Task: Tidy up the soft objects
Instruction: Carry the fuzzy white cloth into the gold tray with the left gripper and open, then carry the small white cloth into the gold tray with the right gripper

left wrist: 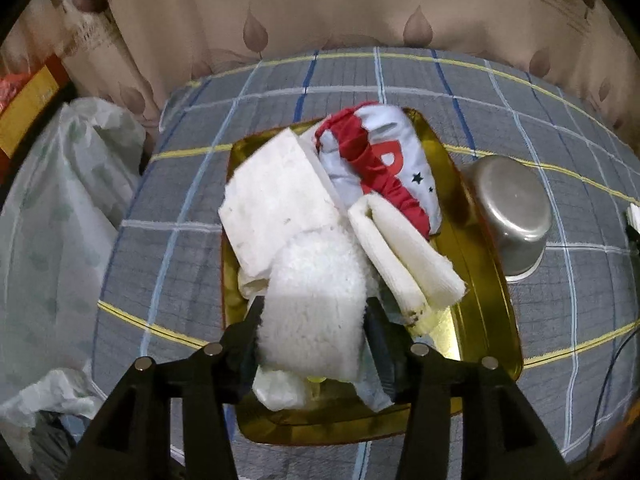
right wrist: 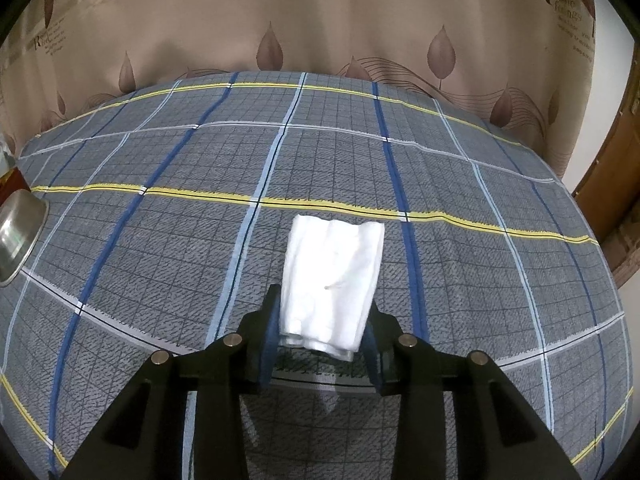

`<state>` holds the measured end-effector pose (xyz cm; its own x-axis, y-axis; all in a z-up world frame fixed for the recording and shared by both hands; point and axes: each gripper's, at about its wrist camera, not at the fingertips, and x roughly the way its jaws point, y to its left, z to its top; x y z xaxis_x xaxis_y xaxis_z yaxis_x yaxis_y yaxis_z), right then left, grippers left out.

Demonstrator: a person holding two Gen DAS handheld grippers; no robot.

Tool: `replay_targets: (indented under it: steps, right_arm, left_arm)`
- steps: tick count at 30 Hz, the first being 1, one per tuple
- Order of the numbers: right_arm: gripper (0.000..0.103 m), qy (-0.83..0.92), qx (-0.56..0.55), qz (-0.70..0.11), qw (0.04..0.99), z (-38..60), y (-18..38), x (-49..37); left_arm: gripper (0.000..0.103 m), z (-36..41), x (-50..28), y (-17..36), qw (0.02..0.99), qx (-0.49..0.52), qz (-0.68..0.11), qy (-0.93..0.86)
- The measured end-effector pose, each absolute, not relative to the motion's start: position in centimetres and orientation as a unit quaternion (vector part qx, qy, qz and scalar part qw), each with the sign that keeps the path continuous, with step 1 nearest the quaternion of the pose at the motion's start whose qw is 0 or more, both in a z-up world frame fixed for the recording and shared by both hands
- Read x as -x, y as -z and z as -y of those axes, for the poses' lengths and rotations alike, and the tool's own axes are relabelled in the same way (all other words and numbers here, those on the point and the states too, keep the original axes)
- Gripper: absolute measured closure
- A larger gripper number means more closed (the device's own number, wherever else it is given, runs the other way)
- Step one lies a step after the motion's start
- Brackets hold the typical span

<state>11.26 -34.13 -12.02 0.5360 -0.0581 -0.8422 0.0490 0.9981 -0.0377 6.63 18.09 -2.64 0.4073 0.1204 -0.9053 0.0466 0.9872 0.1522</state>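
Lying between the left jaws, fluffy white cloth over gold tray.

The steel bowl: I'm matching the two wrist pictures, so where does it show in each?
Left wrist: steel bowl at right, upside down beside the gold tray.
Right wrist: at the far left edge, cut off.
Shared landmark: the leaf-print curtain behind the plaid sheet.

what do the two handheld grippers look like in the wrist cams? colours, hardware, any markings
Both look identical: the left gripper and right gripper are matte black plastic, with two angular struts splaying toward the camera and cut-out openings. Four round silver pins sit across each linkage. The fingers carry dark blue pads on their inner faces. No cables, labels, sleeves or hands are visible.
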Motion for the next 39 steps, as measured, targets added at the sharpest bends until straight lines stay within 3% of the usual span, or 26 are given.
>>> replay_targets:
  steps: [8, 20, 27, 32, 39]
  right_arm:
    - [0.069, 0.03, 0.005, -0.481, 0.876, 34.1, 12.0, -11.3]
    - [0.069, 0.03, 0.004, -0.481, 0.876, 34.1, 12.0, -11.3]
    - [0.068, 0.027, -0.001, -0.478, 0.878, 34.3, 11.8, -11.2]
    - [0.057, 0.023, -0.021, -0.48, 0.877, 34.6, 11.7, -11.0]
    - [0.077, 0.028, -0.008, -0.484, 0.874, 33.9, 11.6, -11.1]
  left_arm:
    - [0.054, -17.8, -5.7, 1.2, 0.842, -0.095, -0.53, -0.028]
    - [0.054, -19.1, -2.9, -2.2, 0.869, -0.053, -0.489, -0.052]
    - [0.054, -19.8, -2.5, -1.6, 0.872, -0.029, -0.484, -0.064]
    - [0.054, -20.3, -2.5, -1.0, 0.875, -0.019, -0.477, -0.077]
    - [0.054, -21.4, -2.2, -0.7, 0.878, -0.017, -0.467, -0.107]
